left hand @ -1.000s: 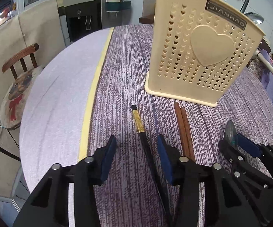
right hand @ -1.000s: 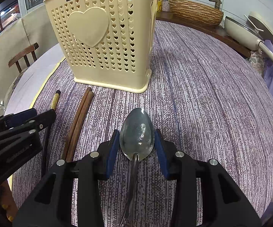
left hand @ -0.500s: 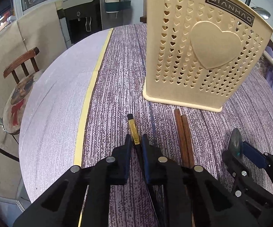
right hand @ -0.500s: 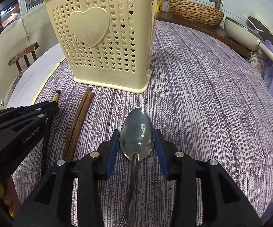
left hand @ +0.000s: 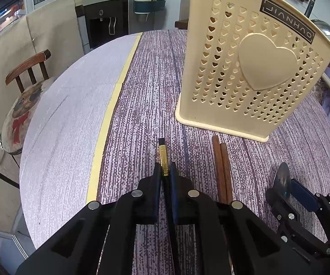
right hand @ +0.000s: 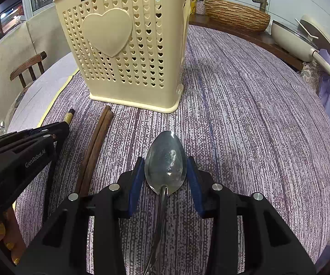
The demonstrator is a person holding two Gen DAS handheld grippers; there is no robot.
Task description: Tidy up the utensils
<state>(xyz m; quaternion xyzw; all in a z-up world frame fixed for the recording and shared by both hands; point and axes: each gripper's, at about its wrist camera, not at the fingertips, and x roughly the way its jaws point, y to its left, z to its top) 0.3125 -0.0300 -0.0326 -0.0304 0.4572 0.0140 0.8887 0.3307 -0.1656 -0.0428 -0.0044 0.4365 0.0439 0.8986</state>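
Since a second ago: left gripper [left hand: 165, 174] gone from wide apart to clenched on the black chopstick with a gold band [left hand: 163, 158], jaws pinching it just behind the band. Right gripper [right hand: 166, 171] unchanged, jaws grasping the metal spoon [right hand: 166, 162] by the sides of its bowl, handle running back between them.

Counted: two grippers; one spoon; one black chopstick; two brown chopsticks [left hand: 221, 160] lying side by side and touching, between the grippers; one cream utensil holder [left hand: 252, 68] with heart-shaped holes, upright toward the far middle of the table [left hand: 142, 80].

Open cloth at the right edge and beyond the spoon; at the left edge, a bare pale strip past a yellow line [left hand: 114, 96], with a wooden chair [left hand: 27, 68] just outside it.
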